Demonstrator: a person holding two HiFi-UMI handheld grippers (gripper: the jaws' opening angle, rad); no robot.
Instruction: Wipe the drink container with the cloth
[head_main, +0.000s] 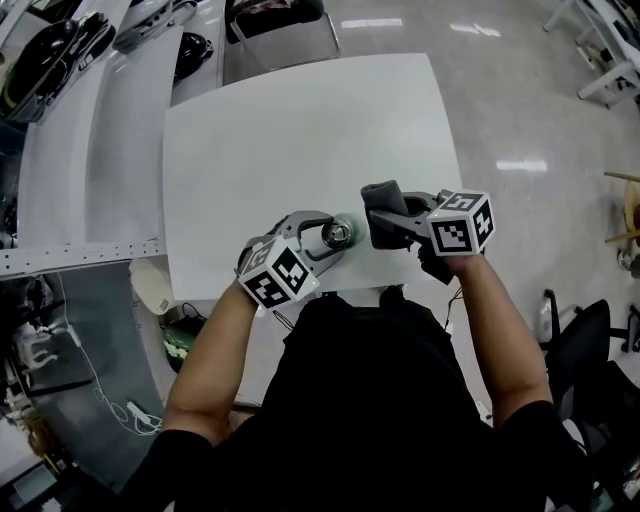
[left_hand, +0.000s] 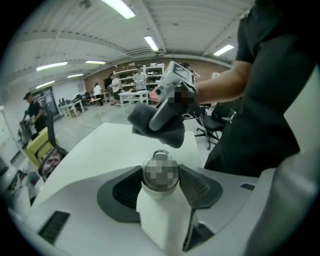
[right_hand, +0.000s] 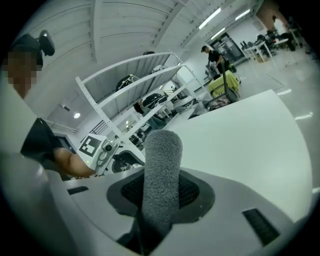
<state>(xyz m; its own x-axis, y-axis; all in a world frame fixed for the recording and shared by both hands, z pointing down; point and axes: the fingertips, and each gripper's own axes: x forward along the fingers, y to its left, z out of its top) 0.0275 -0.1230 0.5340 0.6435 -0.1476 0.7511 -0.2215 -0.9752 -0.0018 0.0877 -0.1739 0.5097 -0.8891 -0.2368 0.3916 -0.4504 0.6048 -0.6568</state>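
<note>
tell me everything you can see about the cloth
The cloth is dark grey and fuzzy, like microfibre, bunched into a thick roll. It is clamped between the jaws of the right gripper, with its rounded end sticking out past them. It is held off the white table, close beside the container in the left gripper, and seems not to touch it.

Bright, even indoor light comes from ceiling strip lamps (left_hand: 151, 43) across the top of both gripper views. In the head view the glossy floor (head_main: 520, 120) carries white glare patches at upper right. The white counter (head_main: 300, 150) shows only faint shadows. Both gripper views bend strongly at the edges, with black corners. The cloth (right_hand: 161, 175) reads sharp at centre. The drink container (left_hand: 160, 220) looks washed out at low centre.
</note>
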